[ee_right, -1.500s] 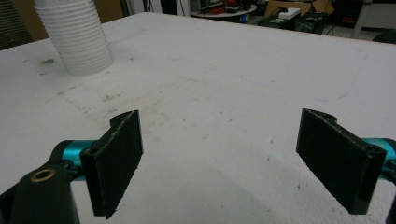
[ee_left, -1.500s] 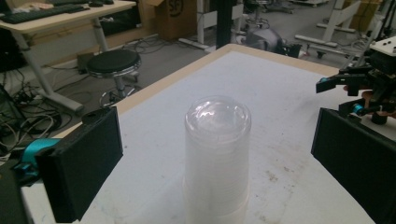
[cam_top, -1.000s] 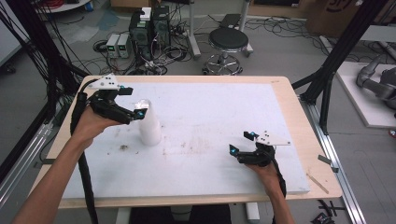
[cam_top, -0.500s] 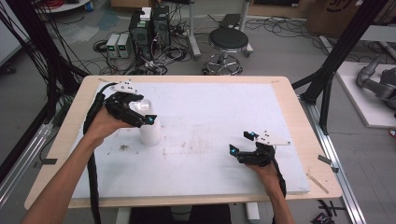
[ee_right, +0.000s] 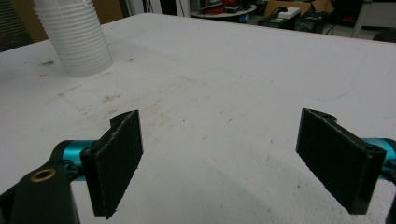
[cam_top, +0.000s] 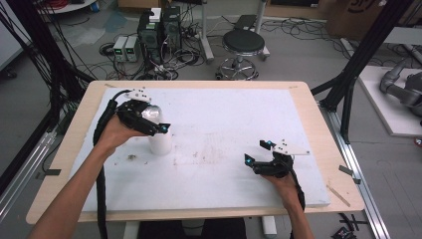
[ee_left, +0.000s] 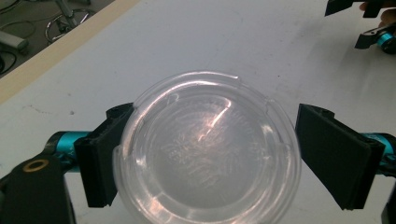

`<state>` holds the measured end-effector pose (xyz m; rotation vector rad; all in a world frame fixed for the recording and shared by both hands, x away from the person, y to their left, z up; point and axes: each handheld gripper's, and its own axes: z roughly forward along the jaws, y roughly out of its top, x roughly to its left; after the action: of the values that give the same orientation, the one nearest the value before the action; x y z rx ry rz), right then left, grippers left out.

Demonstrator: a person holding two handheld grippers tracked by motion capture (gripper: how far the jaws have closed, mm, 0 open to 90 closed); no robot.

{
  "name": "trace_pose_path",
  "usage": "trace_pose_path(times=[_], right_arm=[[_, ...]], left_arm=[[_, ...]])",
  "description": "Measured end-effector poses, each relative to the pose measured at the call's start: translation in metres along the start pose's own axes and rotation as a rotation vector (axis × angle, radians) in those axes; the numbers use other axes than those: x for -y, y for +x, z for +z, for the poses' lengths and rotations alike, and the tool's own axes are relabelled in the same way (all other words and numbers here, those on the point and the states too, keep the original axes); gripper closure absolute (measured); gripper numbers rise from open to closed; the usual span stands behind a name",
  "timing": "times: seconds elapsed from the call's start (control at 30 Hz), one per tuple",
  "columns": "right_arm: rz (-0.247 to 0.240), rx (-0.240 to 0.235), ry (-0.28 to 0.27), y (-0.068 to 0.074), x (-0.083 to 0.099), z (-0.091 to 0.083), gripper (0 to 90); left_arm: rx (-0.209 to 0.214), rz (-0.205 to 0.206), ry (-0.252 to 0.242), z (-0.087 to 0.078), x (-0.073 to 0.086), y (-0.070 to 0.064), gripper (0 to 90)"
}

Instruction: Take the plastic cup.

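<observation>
The left hand-held gripper (cam_top: 158, 124) has moved right, over the cups (cam_top: 160, 142). Its jaws are wide, one on each side of the top cup, not squeezing. The cups stand on the surface (cam_top: 224, 119), far left. The right hand-held gripper (cam_top: 256, 152) rests wide open, near right. No writing can be read.

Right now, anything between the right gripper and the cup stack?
Nothing. The high view shows bare, lightly stained white table between the right gripper and the cup stack; the right gripper view agrees.

High view overlooks table (cam_top: 209, 99); gripper views sit close above it
</observation>
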<state>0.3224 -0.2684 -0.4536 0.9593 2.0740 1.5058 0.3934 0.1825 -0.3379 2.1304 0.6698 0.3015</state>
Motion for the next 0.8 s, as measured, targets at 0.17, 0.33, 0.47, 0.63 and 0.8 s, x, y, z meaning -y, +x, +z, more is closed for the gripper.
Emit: trace_pose_path(times=[0.17,0.33,0.47,0.63,0.8], right_arm=[[0.004,-0.002,0.0,-0.0006,-0.0002,0.0001,14.6],[0.005,-0.001,0.0,-0.0005,-0.0002,0.0001,14.6],[0.001,0.0,-0.001,-0.0006,0.0,0.0003,14.6],[-0.002,0.002,-0.001,-0.0006,-0.0002,0.0004,14.6],[-0.002,0.001,0.0,-0.0009,-0.0001,0.0006,14.6]], left_arm=[[-0.005,-0.01,0.002,-0.0008,0.0007,0.0013,16.6],[-0.005,-0.013,0.006,-0.0011,0.0011,0.0027,18.3],[-0.01,-0.02,0.012,-0.0008,0.0011,0.0036,21.7],[-0.009,-0.033,0.013,-0.0003,0.0012,0.0045,23.6],[-0.001,-0.035,0.005,-0.0019,0.0016,0.0053,30.1]])
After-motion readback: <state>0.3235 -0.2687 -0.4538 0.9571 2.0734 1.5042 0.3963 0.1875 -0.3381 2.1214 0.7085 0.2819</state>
